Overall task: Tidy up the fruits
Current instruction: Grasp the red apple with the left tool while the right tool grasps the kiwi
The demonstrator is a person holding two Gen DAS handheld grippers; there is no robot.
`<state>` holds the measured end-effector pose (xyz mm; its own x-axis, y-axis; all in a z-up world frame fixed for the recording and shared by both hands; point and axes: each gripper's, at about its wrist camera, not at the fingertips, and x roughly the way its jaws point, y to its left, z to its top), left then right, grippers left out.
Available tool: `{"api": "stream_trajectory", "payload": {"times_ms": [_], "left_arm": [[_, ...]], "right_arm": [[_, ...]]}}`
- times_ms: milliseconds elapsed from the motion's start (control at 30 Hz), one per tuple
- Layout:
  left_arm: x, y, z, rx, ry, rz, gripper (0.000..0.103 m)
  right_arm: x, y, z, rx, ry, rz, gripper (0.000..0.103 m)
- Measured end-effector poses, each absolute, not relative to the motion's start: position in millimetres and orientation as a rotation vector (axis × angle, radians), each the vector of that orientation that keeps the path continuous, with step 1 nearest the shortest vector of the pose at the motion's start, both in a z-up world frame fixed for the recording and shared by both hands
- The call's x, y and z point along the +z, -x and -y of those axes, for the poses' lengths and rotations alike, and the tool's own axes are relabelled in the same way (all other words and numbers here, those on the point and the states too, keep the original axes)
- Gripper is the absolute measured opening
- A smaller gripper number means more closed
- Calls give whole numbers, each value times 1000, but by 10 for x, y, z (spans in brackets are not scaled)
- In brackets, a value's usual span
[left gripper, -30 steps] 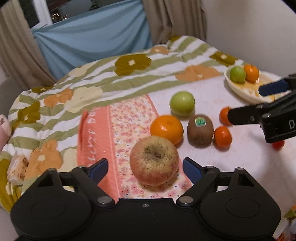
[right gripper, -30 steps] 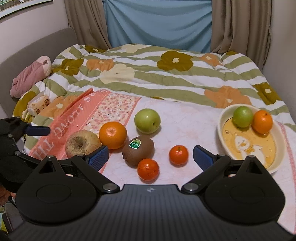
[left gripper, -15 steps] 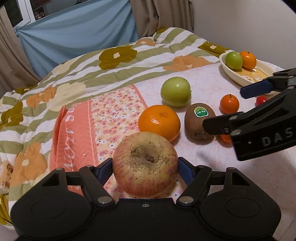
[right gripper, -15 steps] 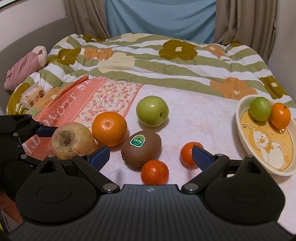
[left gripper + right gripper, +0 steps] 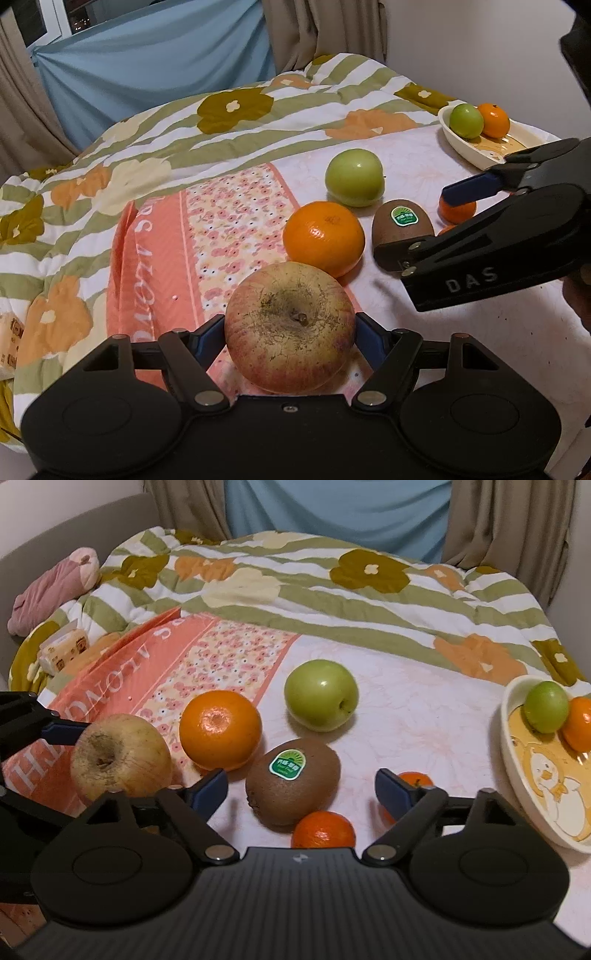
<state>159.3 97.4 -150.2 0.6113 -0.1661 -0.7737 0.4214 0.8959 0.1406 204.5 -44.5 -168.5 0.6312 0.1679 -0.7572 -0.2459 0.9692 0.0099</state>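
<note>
While its blue pads press both sides of the russet apple, the left gripper grips it. Spread wide and closing, the right gripper frames the kiwi, untouched, green sticker unreadable; a mandarin sits at six o'clock. "DAS" marks its side.

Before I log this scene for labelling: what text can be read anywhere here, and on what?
"DAS": white letters on the right gripper body, seen from the left wrist.
"ALONG": part of white lettering on the orange cloth; the rest is cut off.
Green sticker on the kiwi: print too small to read.
</note>
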Motion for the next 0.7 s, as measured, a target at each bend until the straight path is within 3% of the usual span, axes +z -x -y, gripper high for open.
{"api": "stream_trajectory", "payload": {"times_ms": [300,500,700], "left_arm": [[-1487,-1562,-1078,-321,-301,-865,77],[-1476,-1552,-1140,-303,-270,-877,77],[-1441,-1526,-1164,-290,-254,-880,77]], "right_arm": [[-1807,-2148,348,258,130,-883,92],[-1854,-2177,330,258,160,-894,75],[-1827,-2157,341,270,161,-891,73]]}}
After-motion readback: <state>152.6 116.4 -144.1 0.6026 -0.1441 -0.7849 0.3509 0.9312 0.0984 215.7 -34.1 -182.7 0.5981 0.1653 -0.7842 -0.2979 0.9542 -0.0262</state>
